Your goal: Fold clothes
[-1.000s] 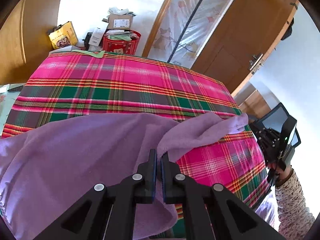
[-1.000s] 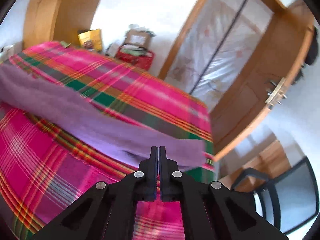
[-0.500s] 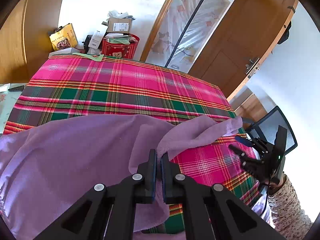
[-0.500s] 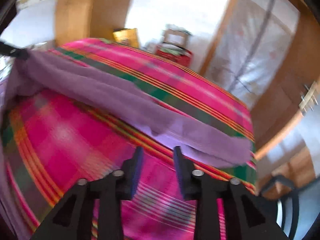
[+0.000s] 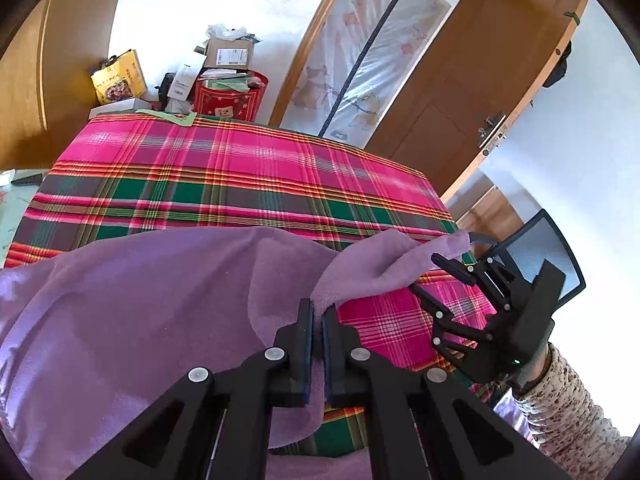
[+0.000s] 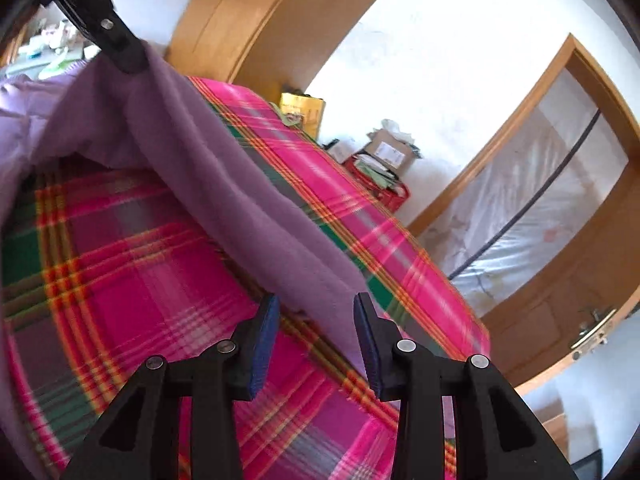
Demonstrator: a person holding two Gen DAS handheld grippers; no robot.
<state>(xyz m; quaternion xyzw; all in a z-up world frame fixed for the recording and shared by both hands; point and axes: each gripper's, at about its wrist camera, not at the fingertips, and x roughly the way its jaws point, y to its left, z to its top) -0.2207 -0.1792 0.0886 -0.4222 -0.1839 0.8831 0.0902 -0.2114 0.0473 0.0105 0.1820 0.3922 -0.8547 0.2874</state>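
A purple fleece garment [image 5: 132,312] lies across the near side of a table covered in pink and green plaid cloth [image 5: 224,184]. My left gripper [image 5: 316,316] is shut on a raised edge of the garment, holding it above the table. A sleeve-like strip runs right to its tip [image 5: 452,242]. My right gripper [image 6: 316,312] is open, its jaws either side of the strip's end [image 6: 320,280], not closed on it. It also shows in the left wrist view [image 5: 436,276], just below the tip.
The table's far edge meets a red basket [image 5: 230,98] piled with boxes and a yellow bag [image 5: 118,82]. A wooden door [image 5: 472,92] and a curtained doorway [image 5: 372,48] stand behind. An office chair [image 5: 540,248] is at the right.
My right gripper has opened and swung back toward the end of the purple strip. My left gripper has kept its hold, lifting the edge slightly.
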